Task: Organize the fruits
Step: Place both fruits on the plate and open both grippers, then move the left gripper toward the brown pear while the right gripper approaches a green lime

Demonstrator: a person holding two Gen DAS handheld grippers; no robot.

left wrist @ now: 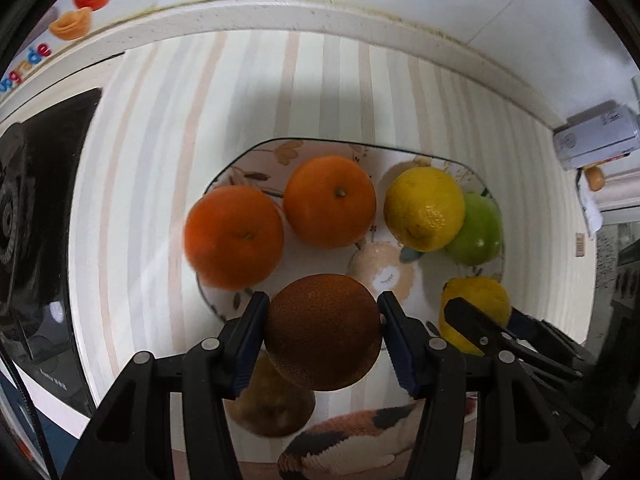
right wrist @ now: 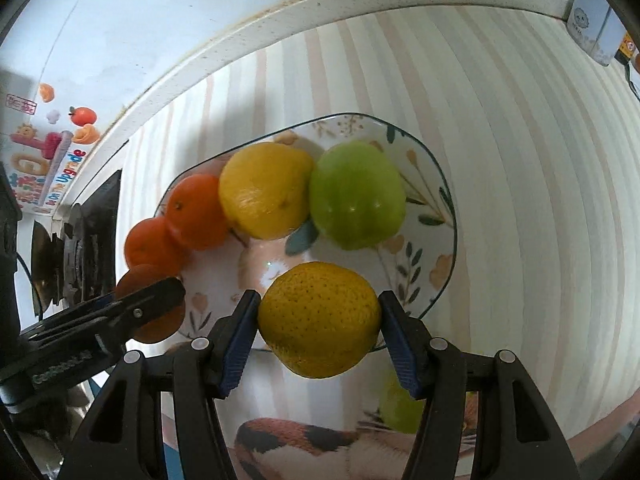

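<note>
We see the left gripper (left wrist: 322,330) clamped on a dark orange (left wrist: 323,331), its blue pads (left wrist: 250,340) pressing both sides, held above the near edge of the floral plate (left wrist: 256,152). Only the left wrist view shows a brownish pear-like fruit (left wrist: 272,404) below that orange; only the right wrist view shows a small green fruit (right wrist: 398,406) low behind its right finger.

The right gripper (right wrist: 319,320) grips a yellow citrus (right wrist: 319,320) over the plate's near right edge — its long axis runs side to side between the jaws. We cannot tell which way the dark orange's stem points.

On the plate lie two oranges (left wrist: 234,236), (left wrist: 330,201), a lemon (left wrist: 424,208) and a green apple (left wrist: 478,234) touching it.

Both grippers reach forward side by side — the right's finger crosses the left view's corner (left wrist: 480,320).
</note>
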